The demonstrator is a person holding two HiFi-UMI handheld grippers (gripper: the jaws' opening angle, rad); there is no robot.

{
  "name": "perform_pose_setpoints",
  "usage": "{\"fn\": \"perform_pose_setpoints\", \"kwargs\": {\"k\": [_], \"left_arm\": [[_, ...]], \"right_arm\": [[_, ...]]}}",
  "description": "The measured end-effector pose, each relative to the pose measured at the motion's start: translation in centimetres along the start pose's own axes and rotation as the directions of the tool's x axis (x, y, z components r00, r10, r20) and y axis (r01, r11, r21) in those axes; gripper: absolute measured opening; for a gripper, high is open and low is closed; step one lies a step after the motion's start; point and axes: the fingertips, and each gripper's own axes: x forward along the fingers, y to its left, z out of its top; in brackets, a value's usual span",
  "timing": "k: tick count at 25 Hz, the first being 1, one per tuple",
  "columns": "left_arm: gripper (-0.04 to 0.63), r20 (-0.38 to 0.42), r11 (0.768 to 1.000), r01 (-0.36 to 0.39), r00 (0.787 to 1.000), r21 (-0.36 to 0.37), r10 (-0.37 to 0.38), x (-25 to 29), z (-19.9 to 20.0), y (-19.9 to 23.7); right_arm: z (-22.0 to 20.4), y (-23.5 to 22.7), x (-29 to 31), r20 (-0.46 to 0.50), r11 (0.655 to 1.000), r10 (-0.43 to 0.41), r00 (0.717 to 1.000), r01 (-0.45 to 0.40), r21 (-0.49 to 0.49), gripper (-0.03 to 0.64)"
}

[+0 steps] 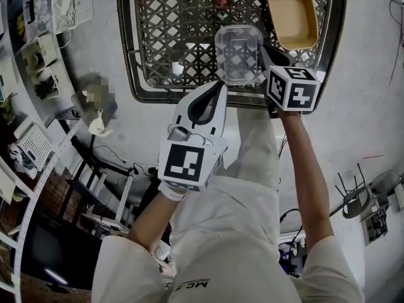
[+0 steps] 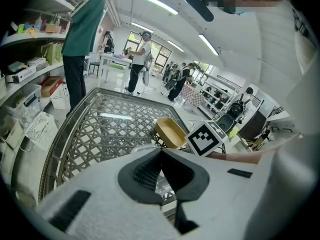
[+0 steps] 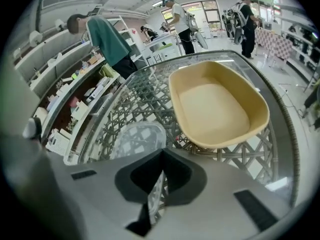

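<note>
1. Straight to the clear plastic container (image 1: 238, 52): a rounded rectangle with thin, glossy walls, see-through enough to show the weave beneath. Nothing to be seen inside it.
2. Pinched at its right-hand wall by the right claw (image 1: 265, 50), with dark pads pressed onto a sliver of clear plastic, plain to see in the right gripper view.
3. Placed over the near part of the table (image 1: 136, 62), close to the front rim. Resting on the top or lifted just clear of it: cannot tell.
4. Over to the left claw (image 1: 219, 86): pressed together, black ribbed pads meeting in one line with nothing between them. Tips aimed at the container's near edge and very close to it. Touching or just short: cannot tell.
5. Down to the table itself: a wicker-like lattice of open diamonds under a smooth, glossy top that catches the ceiling lights, ringed by a dark curved rim.
6. On to the tan dish (image 1: 291, 16): smooth, matte and shallow, with rounded corners and a raised lip. Empty. Standing on the table just beyond the right claw, to the right of the container and apart from it.
7. Riding on each gripper, a white cube with black square markers: one (image 1: 291, 87) on the right, one (image 1: 189, 163) on the left.
8. Further back on the table, beyond the container, a small dark red round thing (image 1: 221, 2), too small to name.
</note>
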Motion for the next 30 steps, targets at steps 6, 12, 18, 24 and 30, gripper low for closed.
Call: {"fn": "perform_pose_setpoints", "kwargs": {"k": [6, 12, 18, 24, 30], "left_arm": [[0.021, 0.006, 1.0, -0.002, 1.0, 0.002, 0.002, -0.2, -0.1, -0.1], [0.021, 0.021, 1.0, -0.01, 1.0, 0.01, 0.01, -1.0, 0.3, -0.3], [0.021, 0.047, 1.0, -0.015, 0.999, 0.025, 0.014, -2.0, 1.1, -0.9], [0.021, 0.074, 0.999, -0.026, 0.997, 0.034, 0.024, -3.9, 1.8, -1.4], [0.021, 0.11, 0.998, -0.029, 0.994, 0.053, 0.023, -5.9, 3.2, -2.5]], "right_arm": [[-0.1, 0.4, 0.1, 0.017, 1.0, -0.001, 1.0, 0.001, -0.011, 0.017], [0.4, 1.5, -1.1, 0.044, 0.999, 0.029, 0.999, -0.028, -0.04, 0.015], [1.2, 2.8, -3.0, 0.088, 0.996, 0.057, 0.994, -0.051, -0.071, 0.015], [1.8, 4.7, -5.9, 0.152, 0.992, 0.078, 0.985, -0.06, -0.114, 0.015], [2.7, 6.2, -9.4, 0.22, 0.988, 0.083, 0.972, -0.05, -0.148, 0.015]]}}
